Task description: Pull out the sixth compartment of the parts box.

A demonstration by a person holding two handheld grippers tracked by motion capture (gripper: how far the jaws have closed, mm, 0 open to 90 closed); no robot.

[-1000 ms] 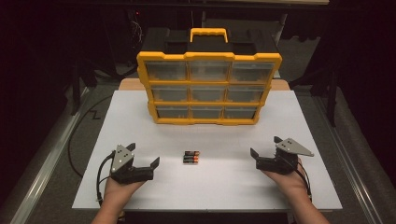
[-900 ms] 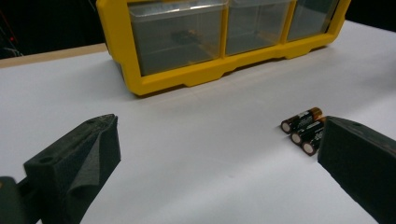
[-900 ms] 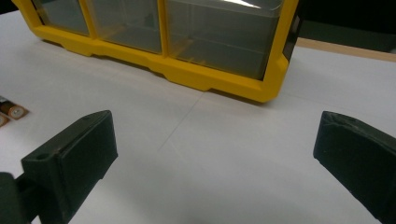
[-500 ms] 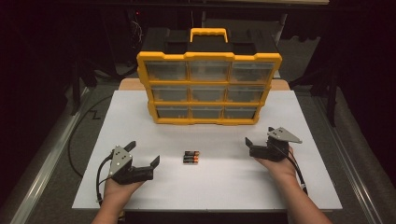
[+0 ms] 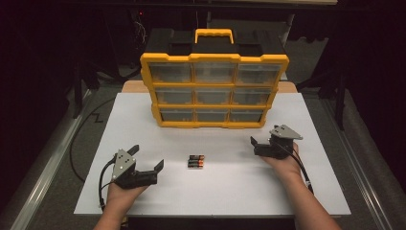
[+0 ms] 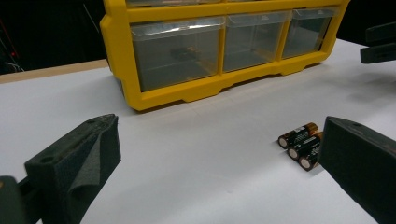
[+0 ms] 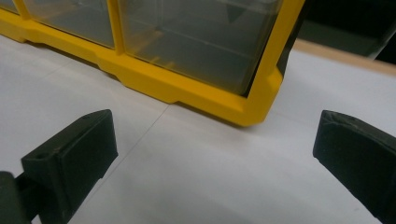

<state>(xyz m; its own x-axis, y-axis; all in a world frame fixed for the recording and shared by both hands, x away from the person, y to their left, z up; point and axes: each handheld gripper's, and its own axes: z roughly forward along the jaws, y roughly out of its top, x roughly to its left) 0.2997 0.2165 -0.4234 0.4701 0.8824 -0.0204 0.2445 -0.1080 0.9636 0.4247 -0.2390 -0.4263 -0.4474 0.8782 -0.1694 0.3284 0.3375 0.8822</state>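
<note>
Ahead of the right gripper (image 5: 263, 142), jaws apart and empty, stood the yellow drawer cabinet (image 7: 196, 88), its bottom-right drawer nearest | left gripper (image 5: 146, 160) also spread, batteries (image 6: 301, 142) just beside its right jaw | step: likely approach to that drawer (contents unclear) | next: close in, grip drawer front.

Right tongs (image 5: 262, 145) moved forward, up table toward yellow drawer cabinet (image 5: 214, 91); jaws apart.
</note>
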